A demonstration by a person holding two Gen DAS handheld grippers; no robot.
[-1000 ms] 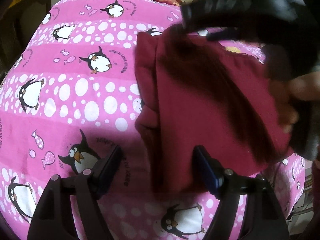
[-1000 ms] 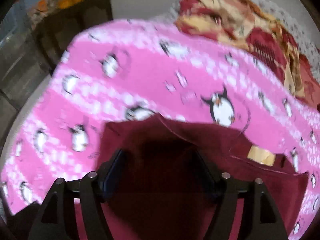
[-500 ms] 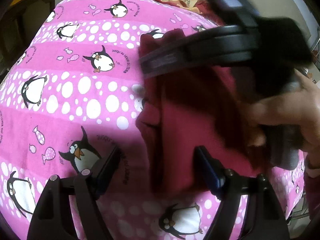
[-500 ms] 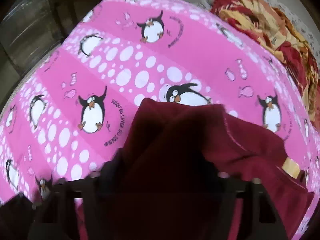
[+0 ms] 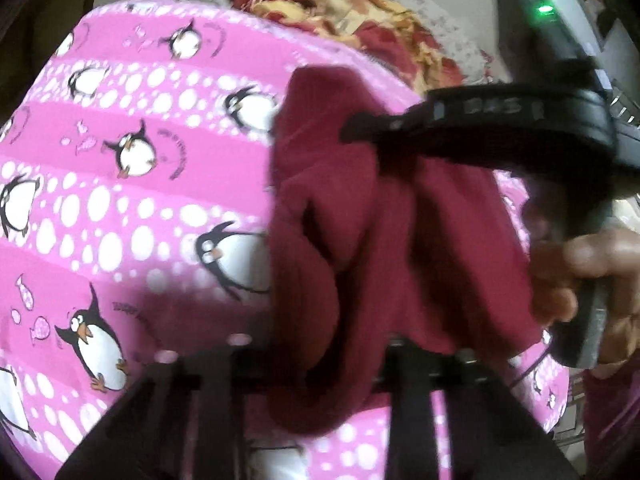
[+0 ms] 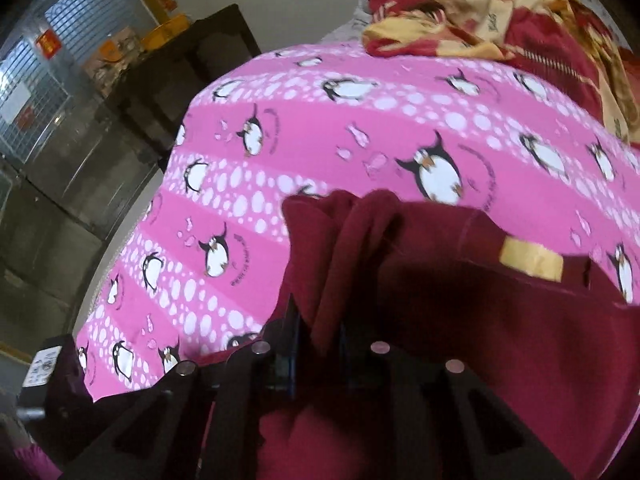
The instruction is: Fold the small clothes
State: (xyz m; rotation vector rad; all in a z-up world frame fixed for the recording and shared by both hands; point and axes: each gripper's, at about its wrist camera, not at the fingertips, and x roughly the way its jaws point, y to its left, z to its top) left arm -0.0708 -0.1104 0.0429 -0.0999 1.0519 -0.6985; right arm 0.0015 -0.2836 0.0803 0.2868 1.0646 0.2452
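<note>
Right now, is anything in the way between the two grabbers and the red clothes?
No. The left gripper and right gripper have just closed on the maroon garment, cloth pinched in both.

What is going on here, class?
A person is folding a maroon garment on a pink penguin sheet. The jaws of both hand-held grippers have just been closing on its cloth: the left gripper pinches a bunched fold and the right gripper pinches an edge. The fold is not yet laid flat.
</note>
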